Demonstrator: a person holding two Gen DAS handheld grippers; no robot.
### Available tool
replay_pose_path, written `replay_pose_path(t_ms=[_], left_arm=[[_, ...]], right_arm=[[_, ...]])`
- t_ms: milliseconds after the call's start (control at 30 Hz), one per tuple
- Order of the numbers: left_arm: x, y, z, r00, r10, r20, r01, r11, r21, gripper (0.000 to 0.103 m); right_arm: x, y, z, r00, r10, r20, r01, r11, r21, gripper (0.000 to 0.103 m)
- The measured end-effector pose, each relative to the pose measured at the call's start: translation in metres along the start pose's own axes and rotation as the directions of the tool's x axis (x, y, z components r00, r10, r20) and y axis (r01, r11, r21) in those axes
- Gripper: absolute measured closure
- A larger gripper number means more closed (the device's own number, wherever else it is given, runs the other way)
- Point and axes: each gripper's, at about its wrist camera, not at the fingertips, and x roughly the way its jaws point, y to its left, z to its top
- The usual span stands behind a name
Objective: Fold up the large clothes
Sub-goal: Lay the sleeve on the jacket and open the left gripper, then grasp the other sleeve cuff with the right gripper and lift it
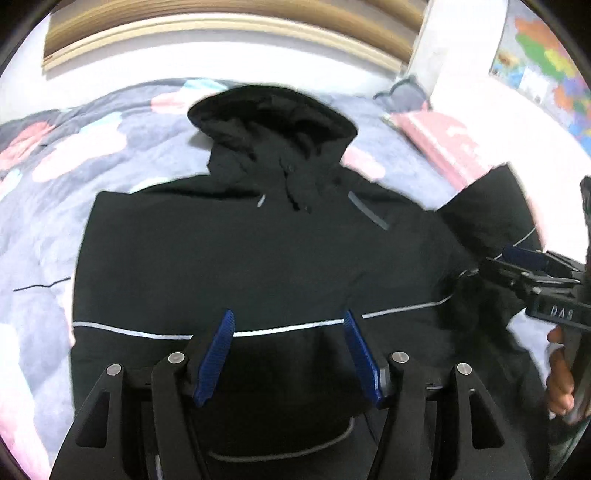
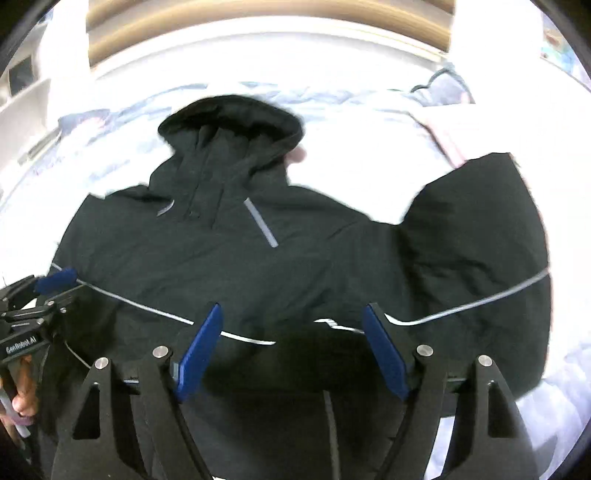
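A black hooded jacket (image 1: 258, 258) lies spread front up on the bed, its hood (image 1: 273, 114) at the far end. A thin reflective stripe (image 1: 288, 328) crosses its lower body. My left gripper (image 1: 288, 317) hovers open over that stripe, with nothing between its blue pads (image 1: 218, 354). In the right wrist view the jacket (image 2: 221, 258) shows one sleeve (image 2: 480, 229) stretched out to the right. My right gripper (image 2: 291, 314) stands open above the stripe near that sleeve and holds nothing. Each gripper also shows in the other's view: the right gripper (image 1: 509, 262) and the left gripper (image 2: 48, 284).
The bed carries a grey-blue flowered duvet (image 1: 55, 184) and a pink pillow (image 1: 443, 140) at the far right. A wooden headboard (image 1: 221, 33) runs behind, with a coloured map poster (image 1: 546, 62) on the wall. A hand (image 1: 557, 380) grips the right gripper's handle.
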Motion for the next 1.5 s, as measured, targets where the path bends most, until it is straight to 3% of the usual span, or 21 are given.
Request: replay_pose_path(t_ms=[67, 133, 167, 300, 567, 733, 867, 1033, 1100, 1200, 1300, 1400, 1500], left_arm=[[0.030, 0.005, -0.012, 0.996, 0.006, -0.089, -0.009, 0.999, -0.040, 0.039], [0.041, 0.009, -0.021, 0.998, -0.007, -0.068, 0.003, 0.999, -0.052, 0.039], [0.040, 0.008, -0.024, 0.999, -0.009, -0.039, 0.007, 0.999, -0.040, 0.039], [0.040, 0.006, -0.031, 1.000, 0.002, 0.007, -0.002, 1.000, -0.023, 0.038], [0.025, -0.004, -0.032, 0.996, 0.084, -0.014, -0.084, 0.996, -0.025, 0.038], [-0.009, -0.045, -0.027, 1.000, -0.003, 0.010, 0.003, 1.000, -0.026, 0.038], [-0.027, -0.114, -0.003, 0.994, -0.091, 0.061, 0.090, 0.996, 0.019, 0.038], [-0.016, -0.205, 0.020, 0.985, -0.149, 0.084, 0.138, 0.983, 0.125, 0.038], [-0.002, -0.235, 0.023, 0.986, -0.149, 0.078, 0.136, 0.979, 0.153, 0.038], [0.032, -0.265, 0.028, 0.985, -0.167, 0.042, 0.161, 0.978, 0.134, 0.038], [0.070, -0.274, 0.026, 0.988, -0.156, 0.003, 0.155, 0.982, 0.110, 0.038], [0.123, -0.271, 0.020, 0.979, -0.170, -0.114, 0.176, 0.983, 0.043, 0.038], [0.137, -0.266, 0.013, 0.977, -0.191, -0.097, 0.195, 0.980, 0.034, 0.038]], right_arm=[[0.035, 0.006, -0.013, 0.997, -0.036, -0.072, 0.034, 0.999, -0.016, 0.023], [0.069, 0.009, -0.033, 0.990, -0.074, -0.119, 0.069, 0.997, -0.042, 0.020], [0.070, 0.009, -0.039, 0.995, -0.072, -0.073, 0.069, 0.997, -0.043, 0.019], [0.060, 0.003, -0.053, 0.999, -0.014, 0.029, 0.015, 1.000, -0.010, 0.018], [0.032, -0.001, -0.061, 1.000, 0.002, 0.010, -0.001, 1.000, -0.021, 0.018], [-0.026, -0.029, -0.071, 0.985, 0.167, 0.044, -0.168, 0.986, 0.008, 0.018], [-0.093, -0.099, -0.068, 0.970, 0.185, 0.156, -0.199, 0.977, 0.078, 0.018], [-0.133, -0.206, -0.061, 0.971, 0.064, 0.231, -0.109, 0.975, 0.191, 0.018], [-0.130, -0.251, -0.057, 0.974, 0.007, 0.225, -0.065, 0.966, 0.250, 0.018], [-0.122, -0.307, -0.058, 0.975, -0.008, 0.224, -0.068, 0.941, 0.333, 0.018], [-0.101, -0.361, -0.058, 0.975, -0.003, 0.220, -0.093, 0.902, 0.421, 0.018], [-0.075, -0.395, -0.058, 0.977, 0.021, 0.210, -0.121, 0.871, 0.476, 0.018], [-0.047, -0.415, -0.051, 0.977, 0.064, 0.202, -0.159, 0.853, 0.498, 0.019]])
